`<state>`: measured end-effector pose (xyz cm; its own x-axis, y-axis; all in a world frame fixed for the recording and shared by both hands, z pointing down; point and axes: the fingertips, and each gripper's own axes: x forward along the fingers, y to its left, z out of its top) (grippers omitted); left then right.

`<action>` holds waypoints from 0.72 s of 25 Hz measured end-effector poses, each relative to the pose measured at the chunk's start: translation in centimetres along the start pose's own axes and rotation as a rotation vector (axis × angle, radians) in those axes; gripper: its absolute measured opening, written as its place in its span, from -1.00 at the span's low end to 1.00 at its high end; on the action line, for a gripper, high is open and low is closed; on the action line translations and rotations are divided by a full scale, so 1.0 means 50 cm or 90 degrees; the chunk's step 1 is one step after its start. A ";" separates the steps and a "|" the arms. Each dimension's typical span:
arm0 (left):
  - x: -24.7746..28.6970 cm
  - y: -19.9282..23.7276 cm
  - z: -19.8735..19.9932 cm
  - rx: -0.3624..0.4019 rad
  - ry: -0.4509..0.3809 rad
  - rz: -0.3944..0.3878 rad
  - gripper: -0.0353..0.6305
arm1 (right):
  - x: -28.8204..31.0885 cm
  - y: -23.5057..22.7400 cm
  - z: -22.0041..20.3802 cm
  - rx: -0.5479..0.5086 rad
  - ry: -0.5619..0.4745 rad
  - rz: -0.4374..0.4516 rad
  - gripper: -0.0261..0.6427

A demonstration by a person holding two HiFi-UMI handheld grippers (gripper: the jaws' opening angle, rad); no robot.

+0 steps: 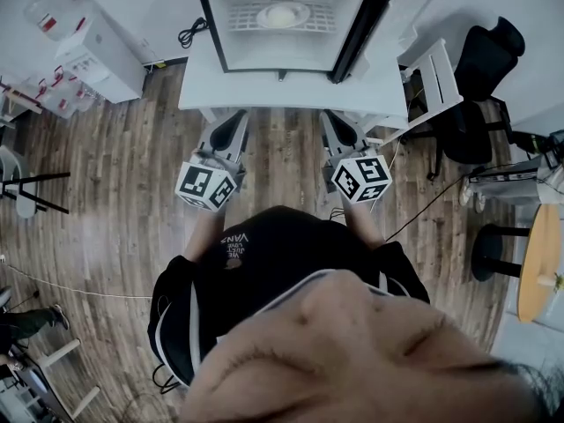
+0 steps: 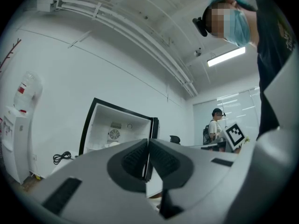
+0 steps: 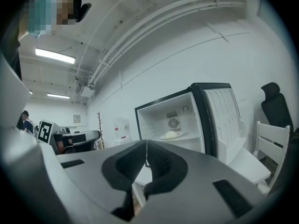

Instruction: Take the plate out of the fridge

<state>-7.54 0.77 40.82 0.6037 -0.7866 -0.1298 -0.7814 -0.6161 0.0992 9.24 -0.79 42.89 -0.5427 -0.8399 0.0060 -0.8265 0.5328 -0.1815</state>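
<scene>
Plate (image 1: pixel 283 14): pale, shallow, carrying a rounded pale lump. It rests on the wire shelf (image 1: pixel 326 16) inside the open fridge (image 1: pixel 233 33), which stands on a white table (image 1: pixel 203 91). Probably rigid, smooth, breakable and fairly light; best pinched at the near rim and kept level. Left gripper (image 1: pixel 231 129) and right gripper (image 1: pixel 342 132): both pressed together, empty, well short of the fridge.

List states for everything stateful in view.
Fridge: door open to the right.
Plate: on the fridge shelf, pale mound on it, untouched.
Left hand-held gripper: shut, empty, short of the fridge.
Right hand-held gripper: shut, empty, short of the fridge.
</scene>
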 end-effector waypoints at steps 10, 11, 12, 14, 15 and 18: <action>0.024 -0.012 -0.022 -0.005 -0.005 0.041 -0.83 | 0.006 -0.053 -0.010 0.006 0.010 0.029 -0.89; 0.026 -0.013 -0.024 -0.005 -0.003 0.044 -0.83 | 0.007 -0.057 -0.010 0.008 0.010 0.030 -0.89; 0.029 -0.013 -0.026 -0.005 0.000 0.046 -0.83 | 0.009 -0.060 -0.011 0.010 0.010 0.032 -0.89; 0.036 -0.012 -0.029 -0.005 0.005 0.049 -0.83 | 0.012 -0.065 -0.013 0.012 0.010 0.035 -0.89; 0.041 -0.011 -0.030 -0.005 0.007 0.049 -0.83 | 0.014 -0.067 -0.013 0.014 0.010 0.036 -0.89; 0.057 -0.007 -0.032 -0.007 0.010 0.045 -0.83 | 0.021 -0.076 -0.016 0.017 0.010 0.037 -0.89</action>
<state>-5.28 -1.34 42.01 0.5499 -0.8284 -0.1068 -0.8202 -0.5597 0.1185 11.67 -3.62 44.35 -0.5921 -0.8058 0.0108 -0.7894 0.5773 -0.2089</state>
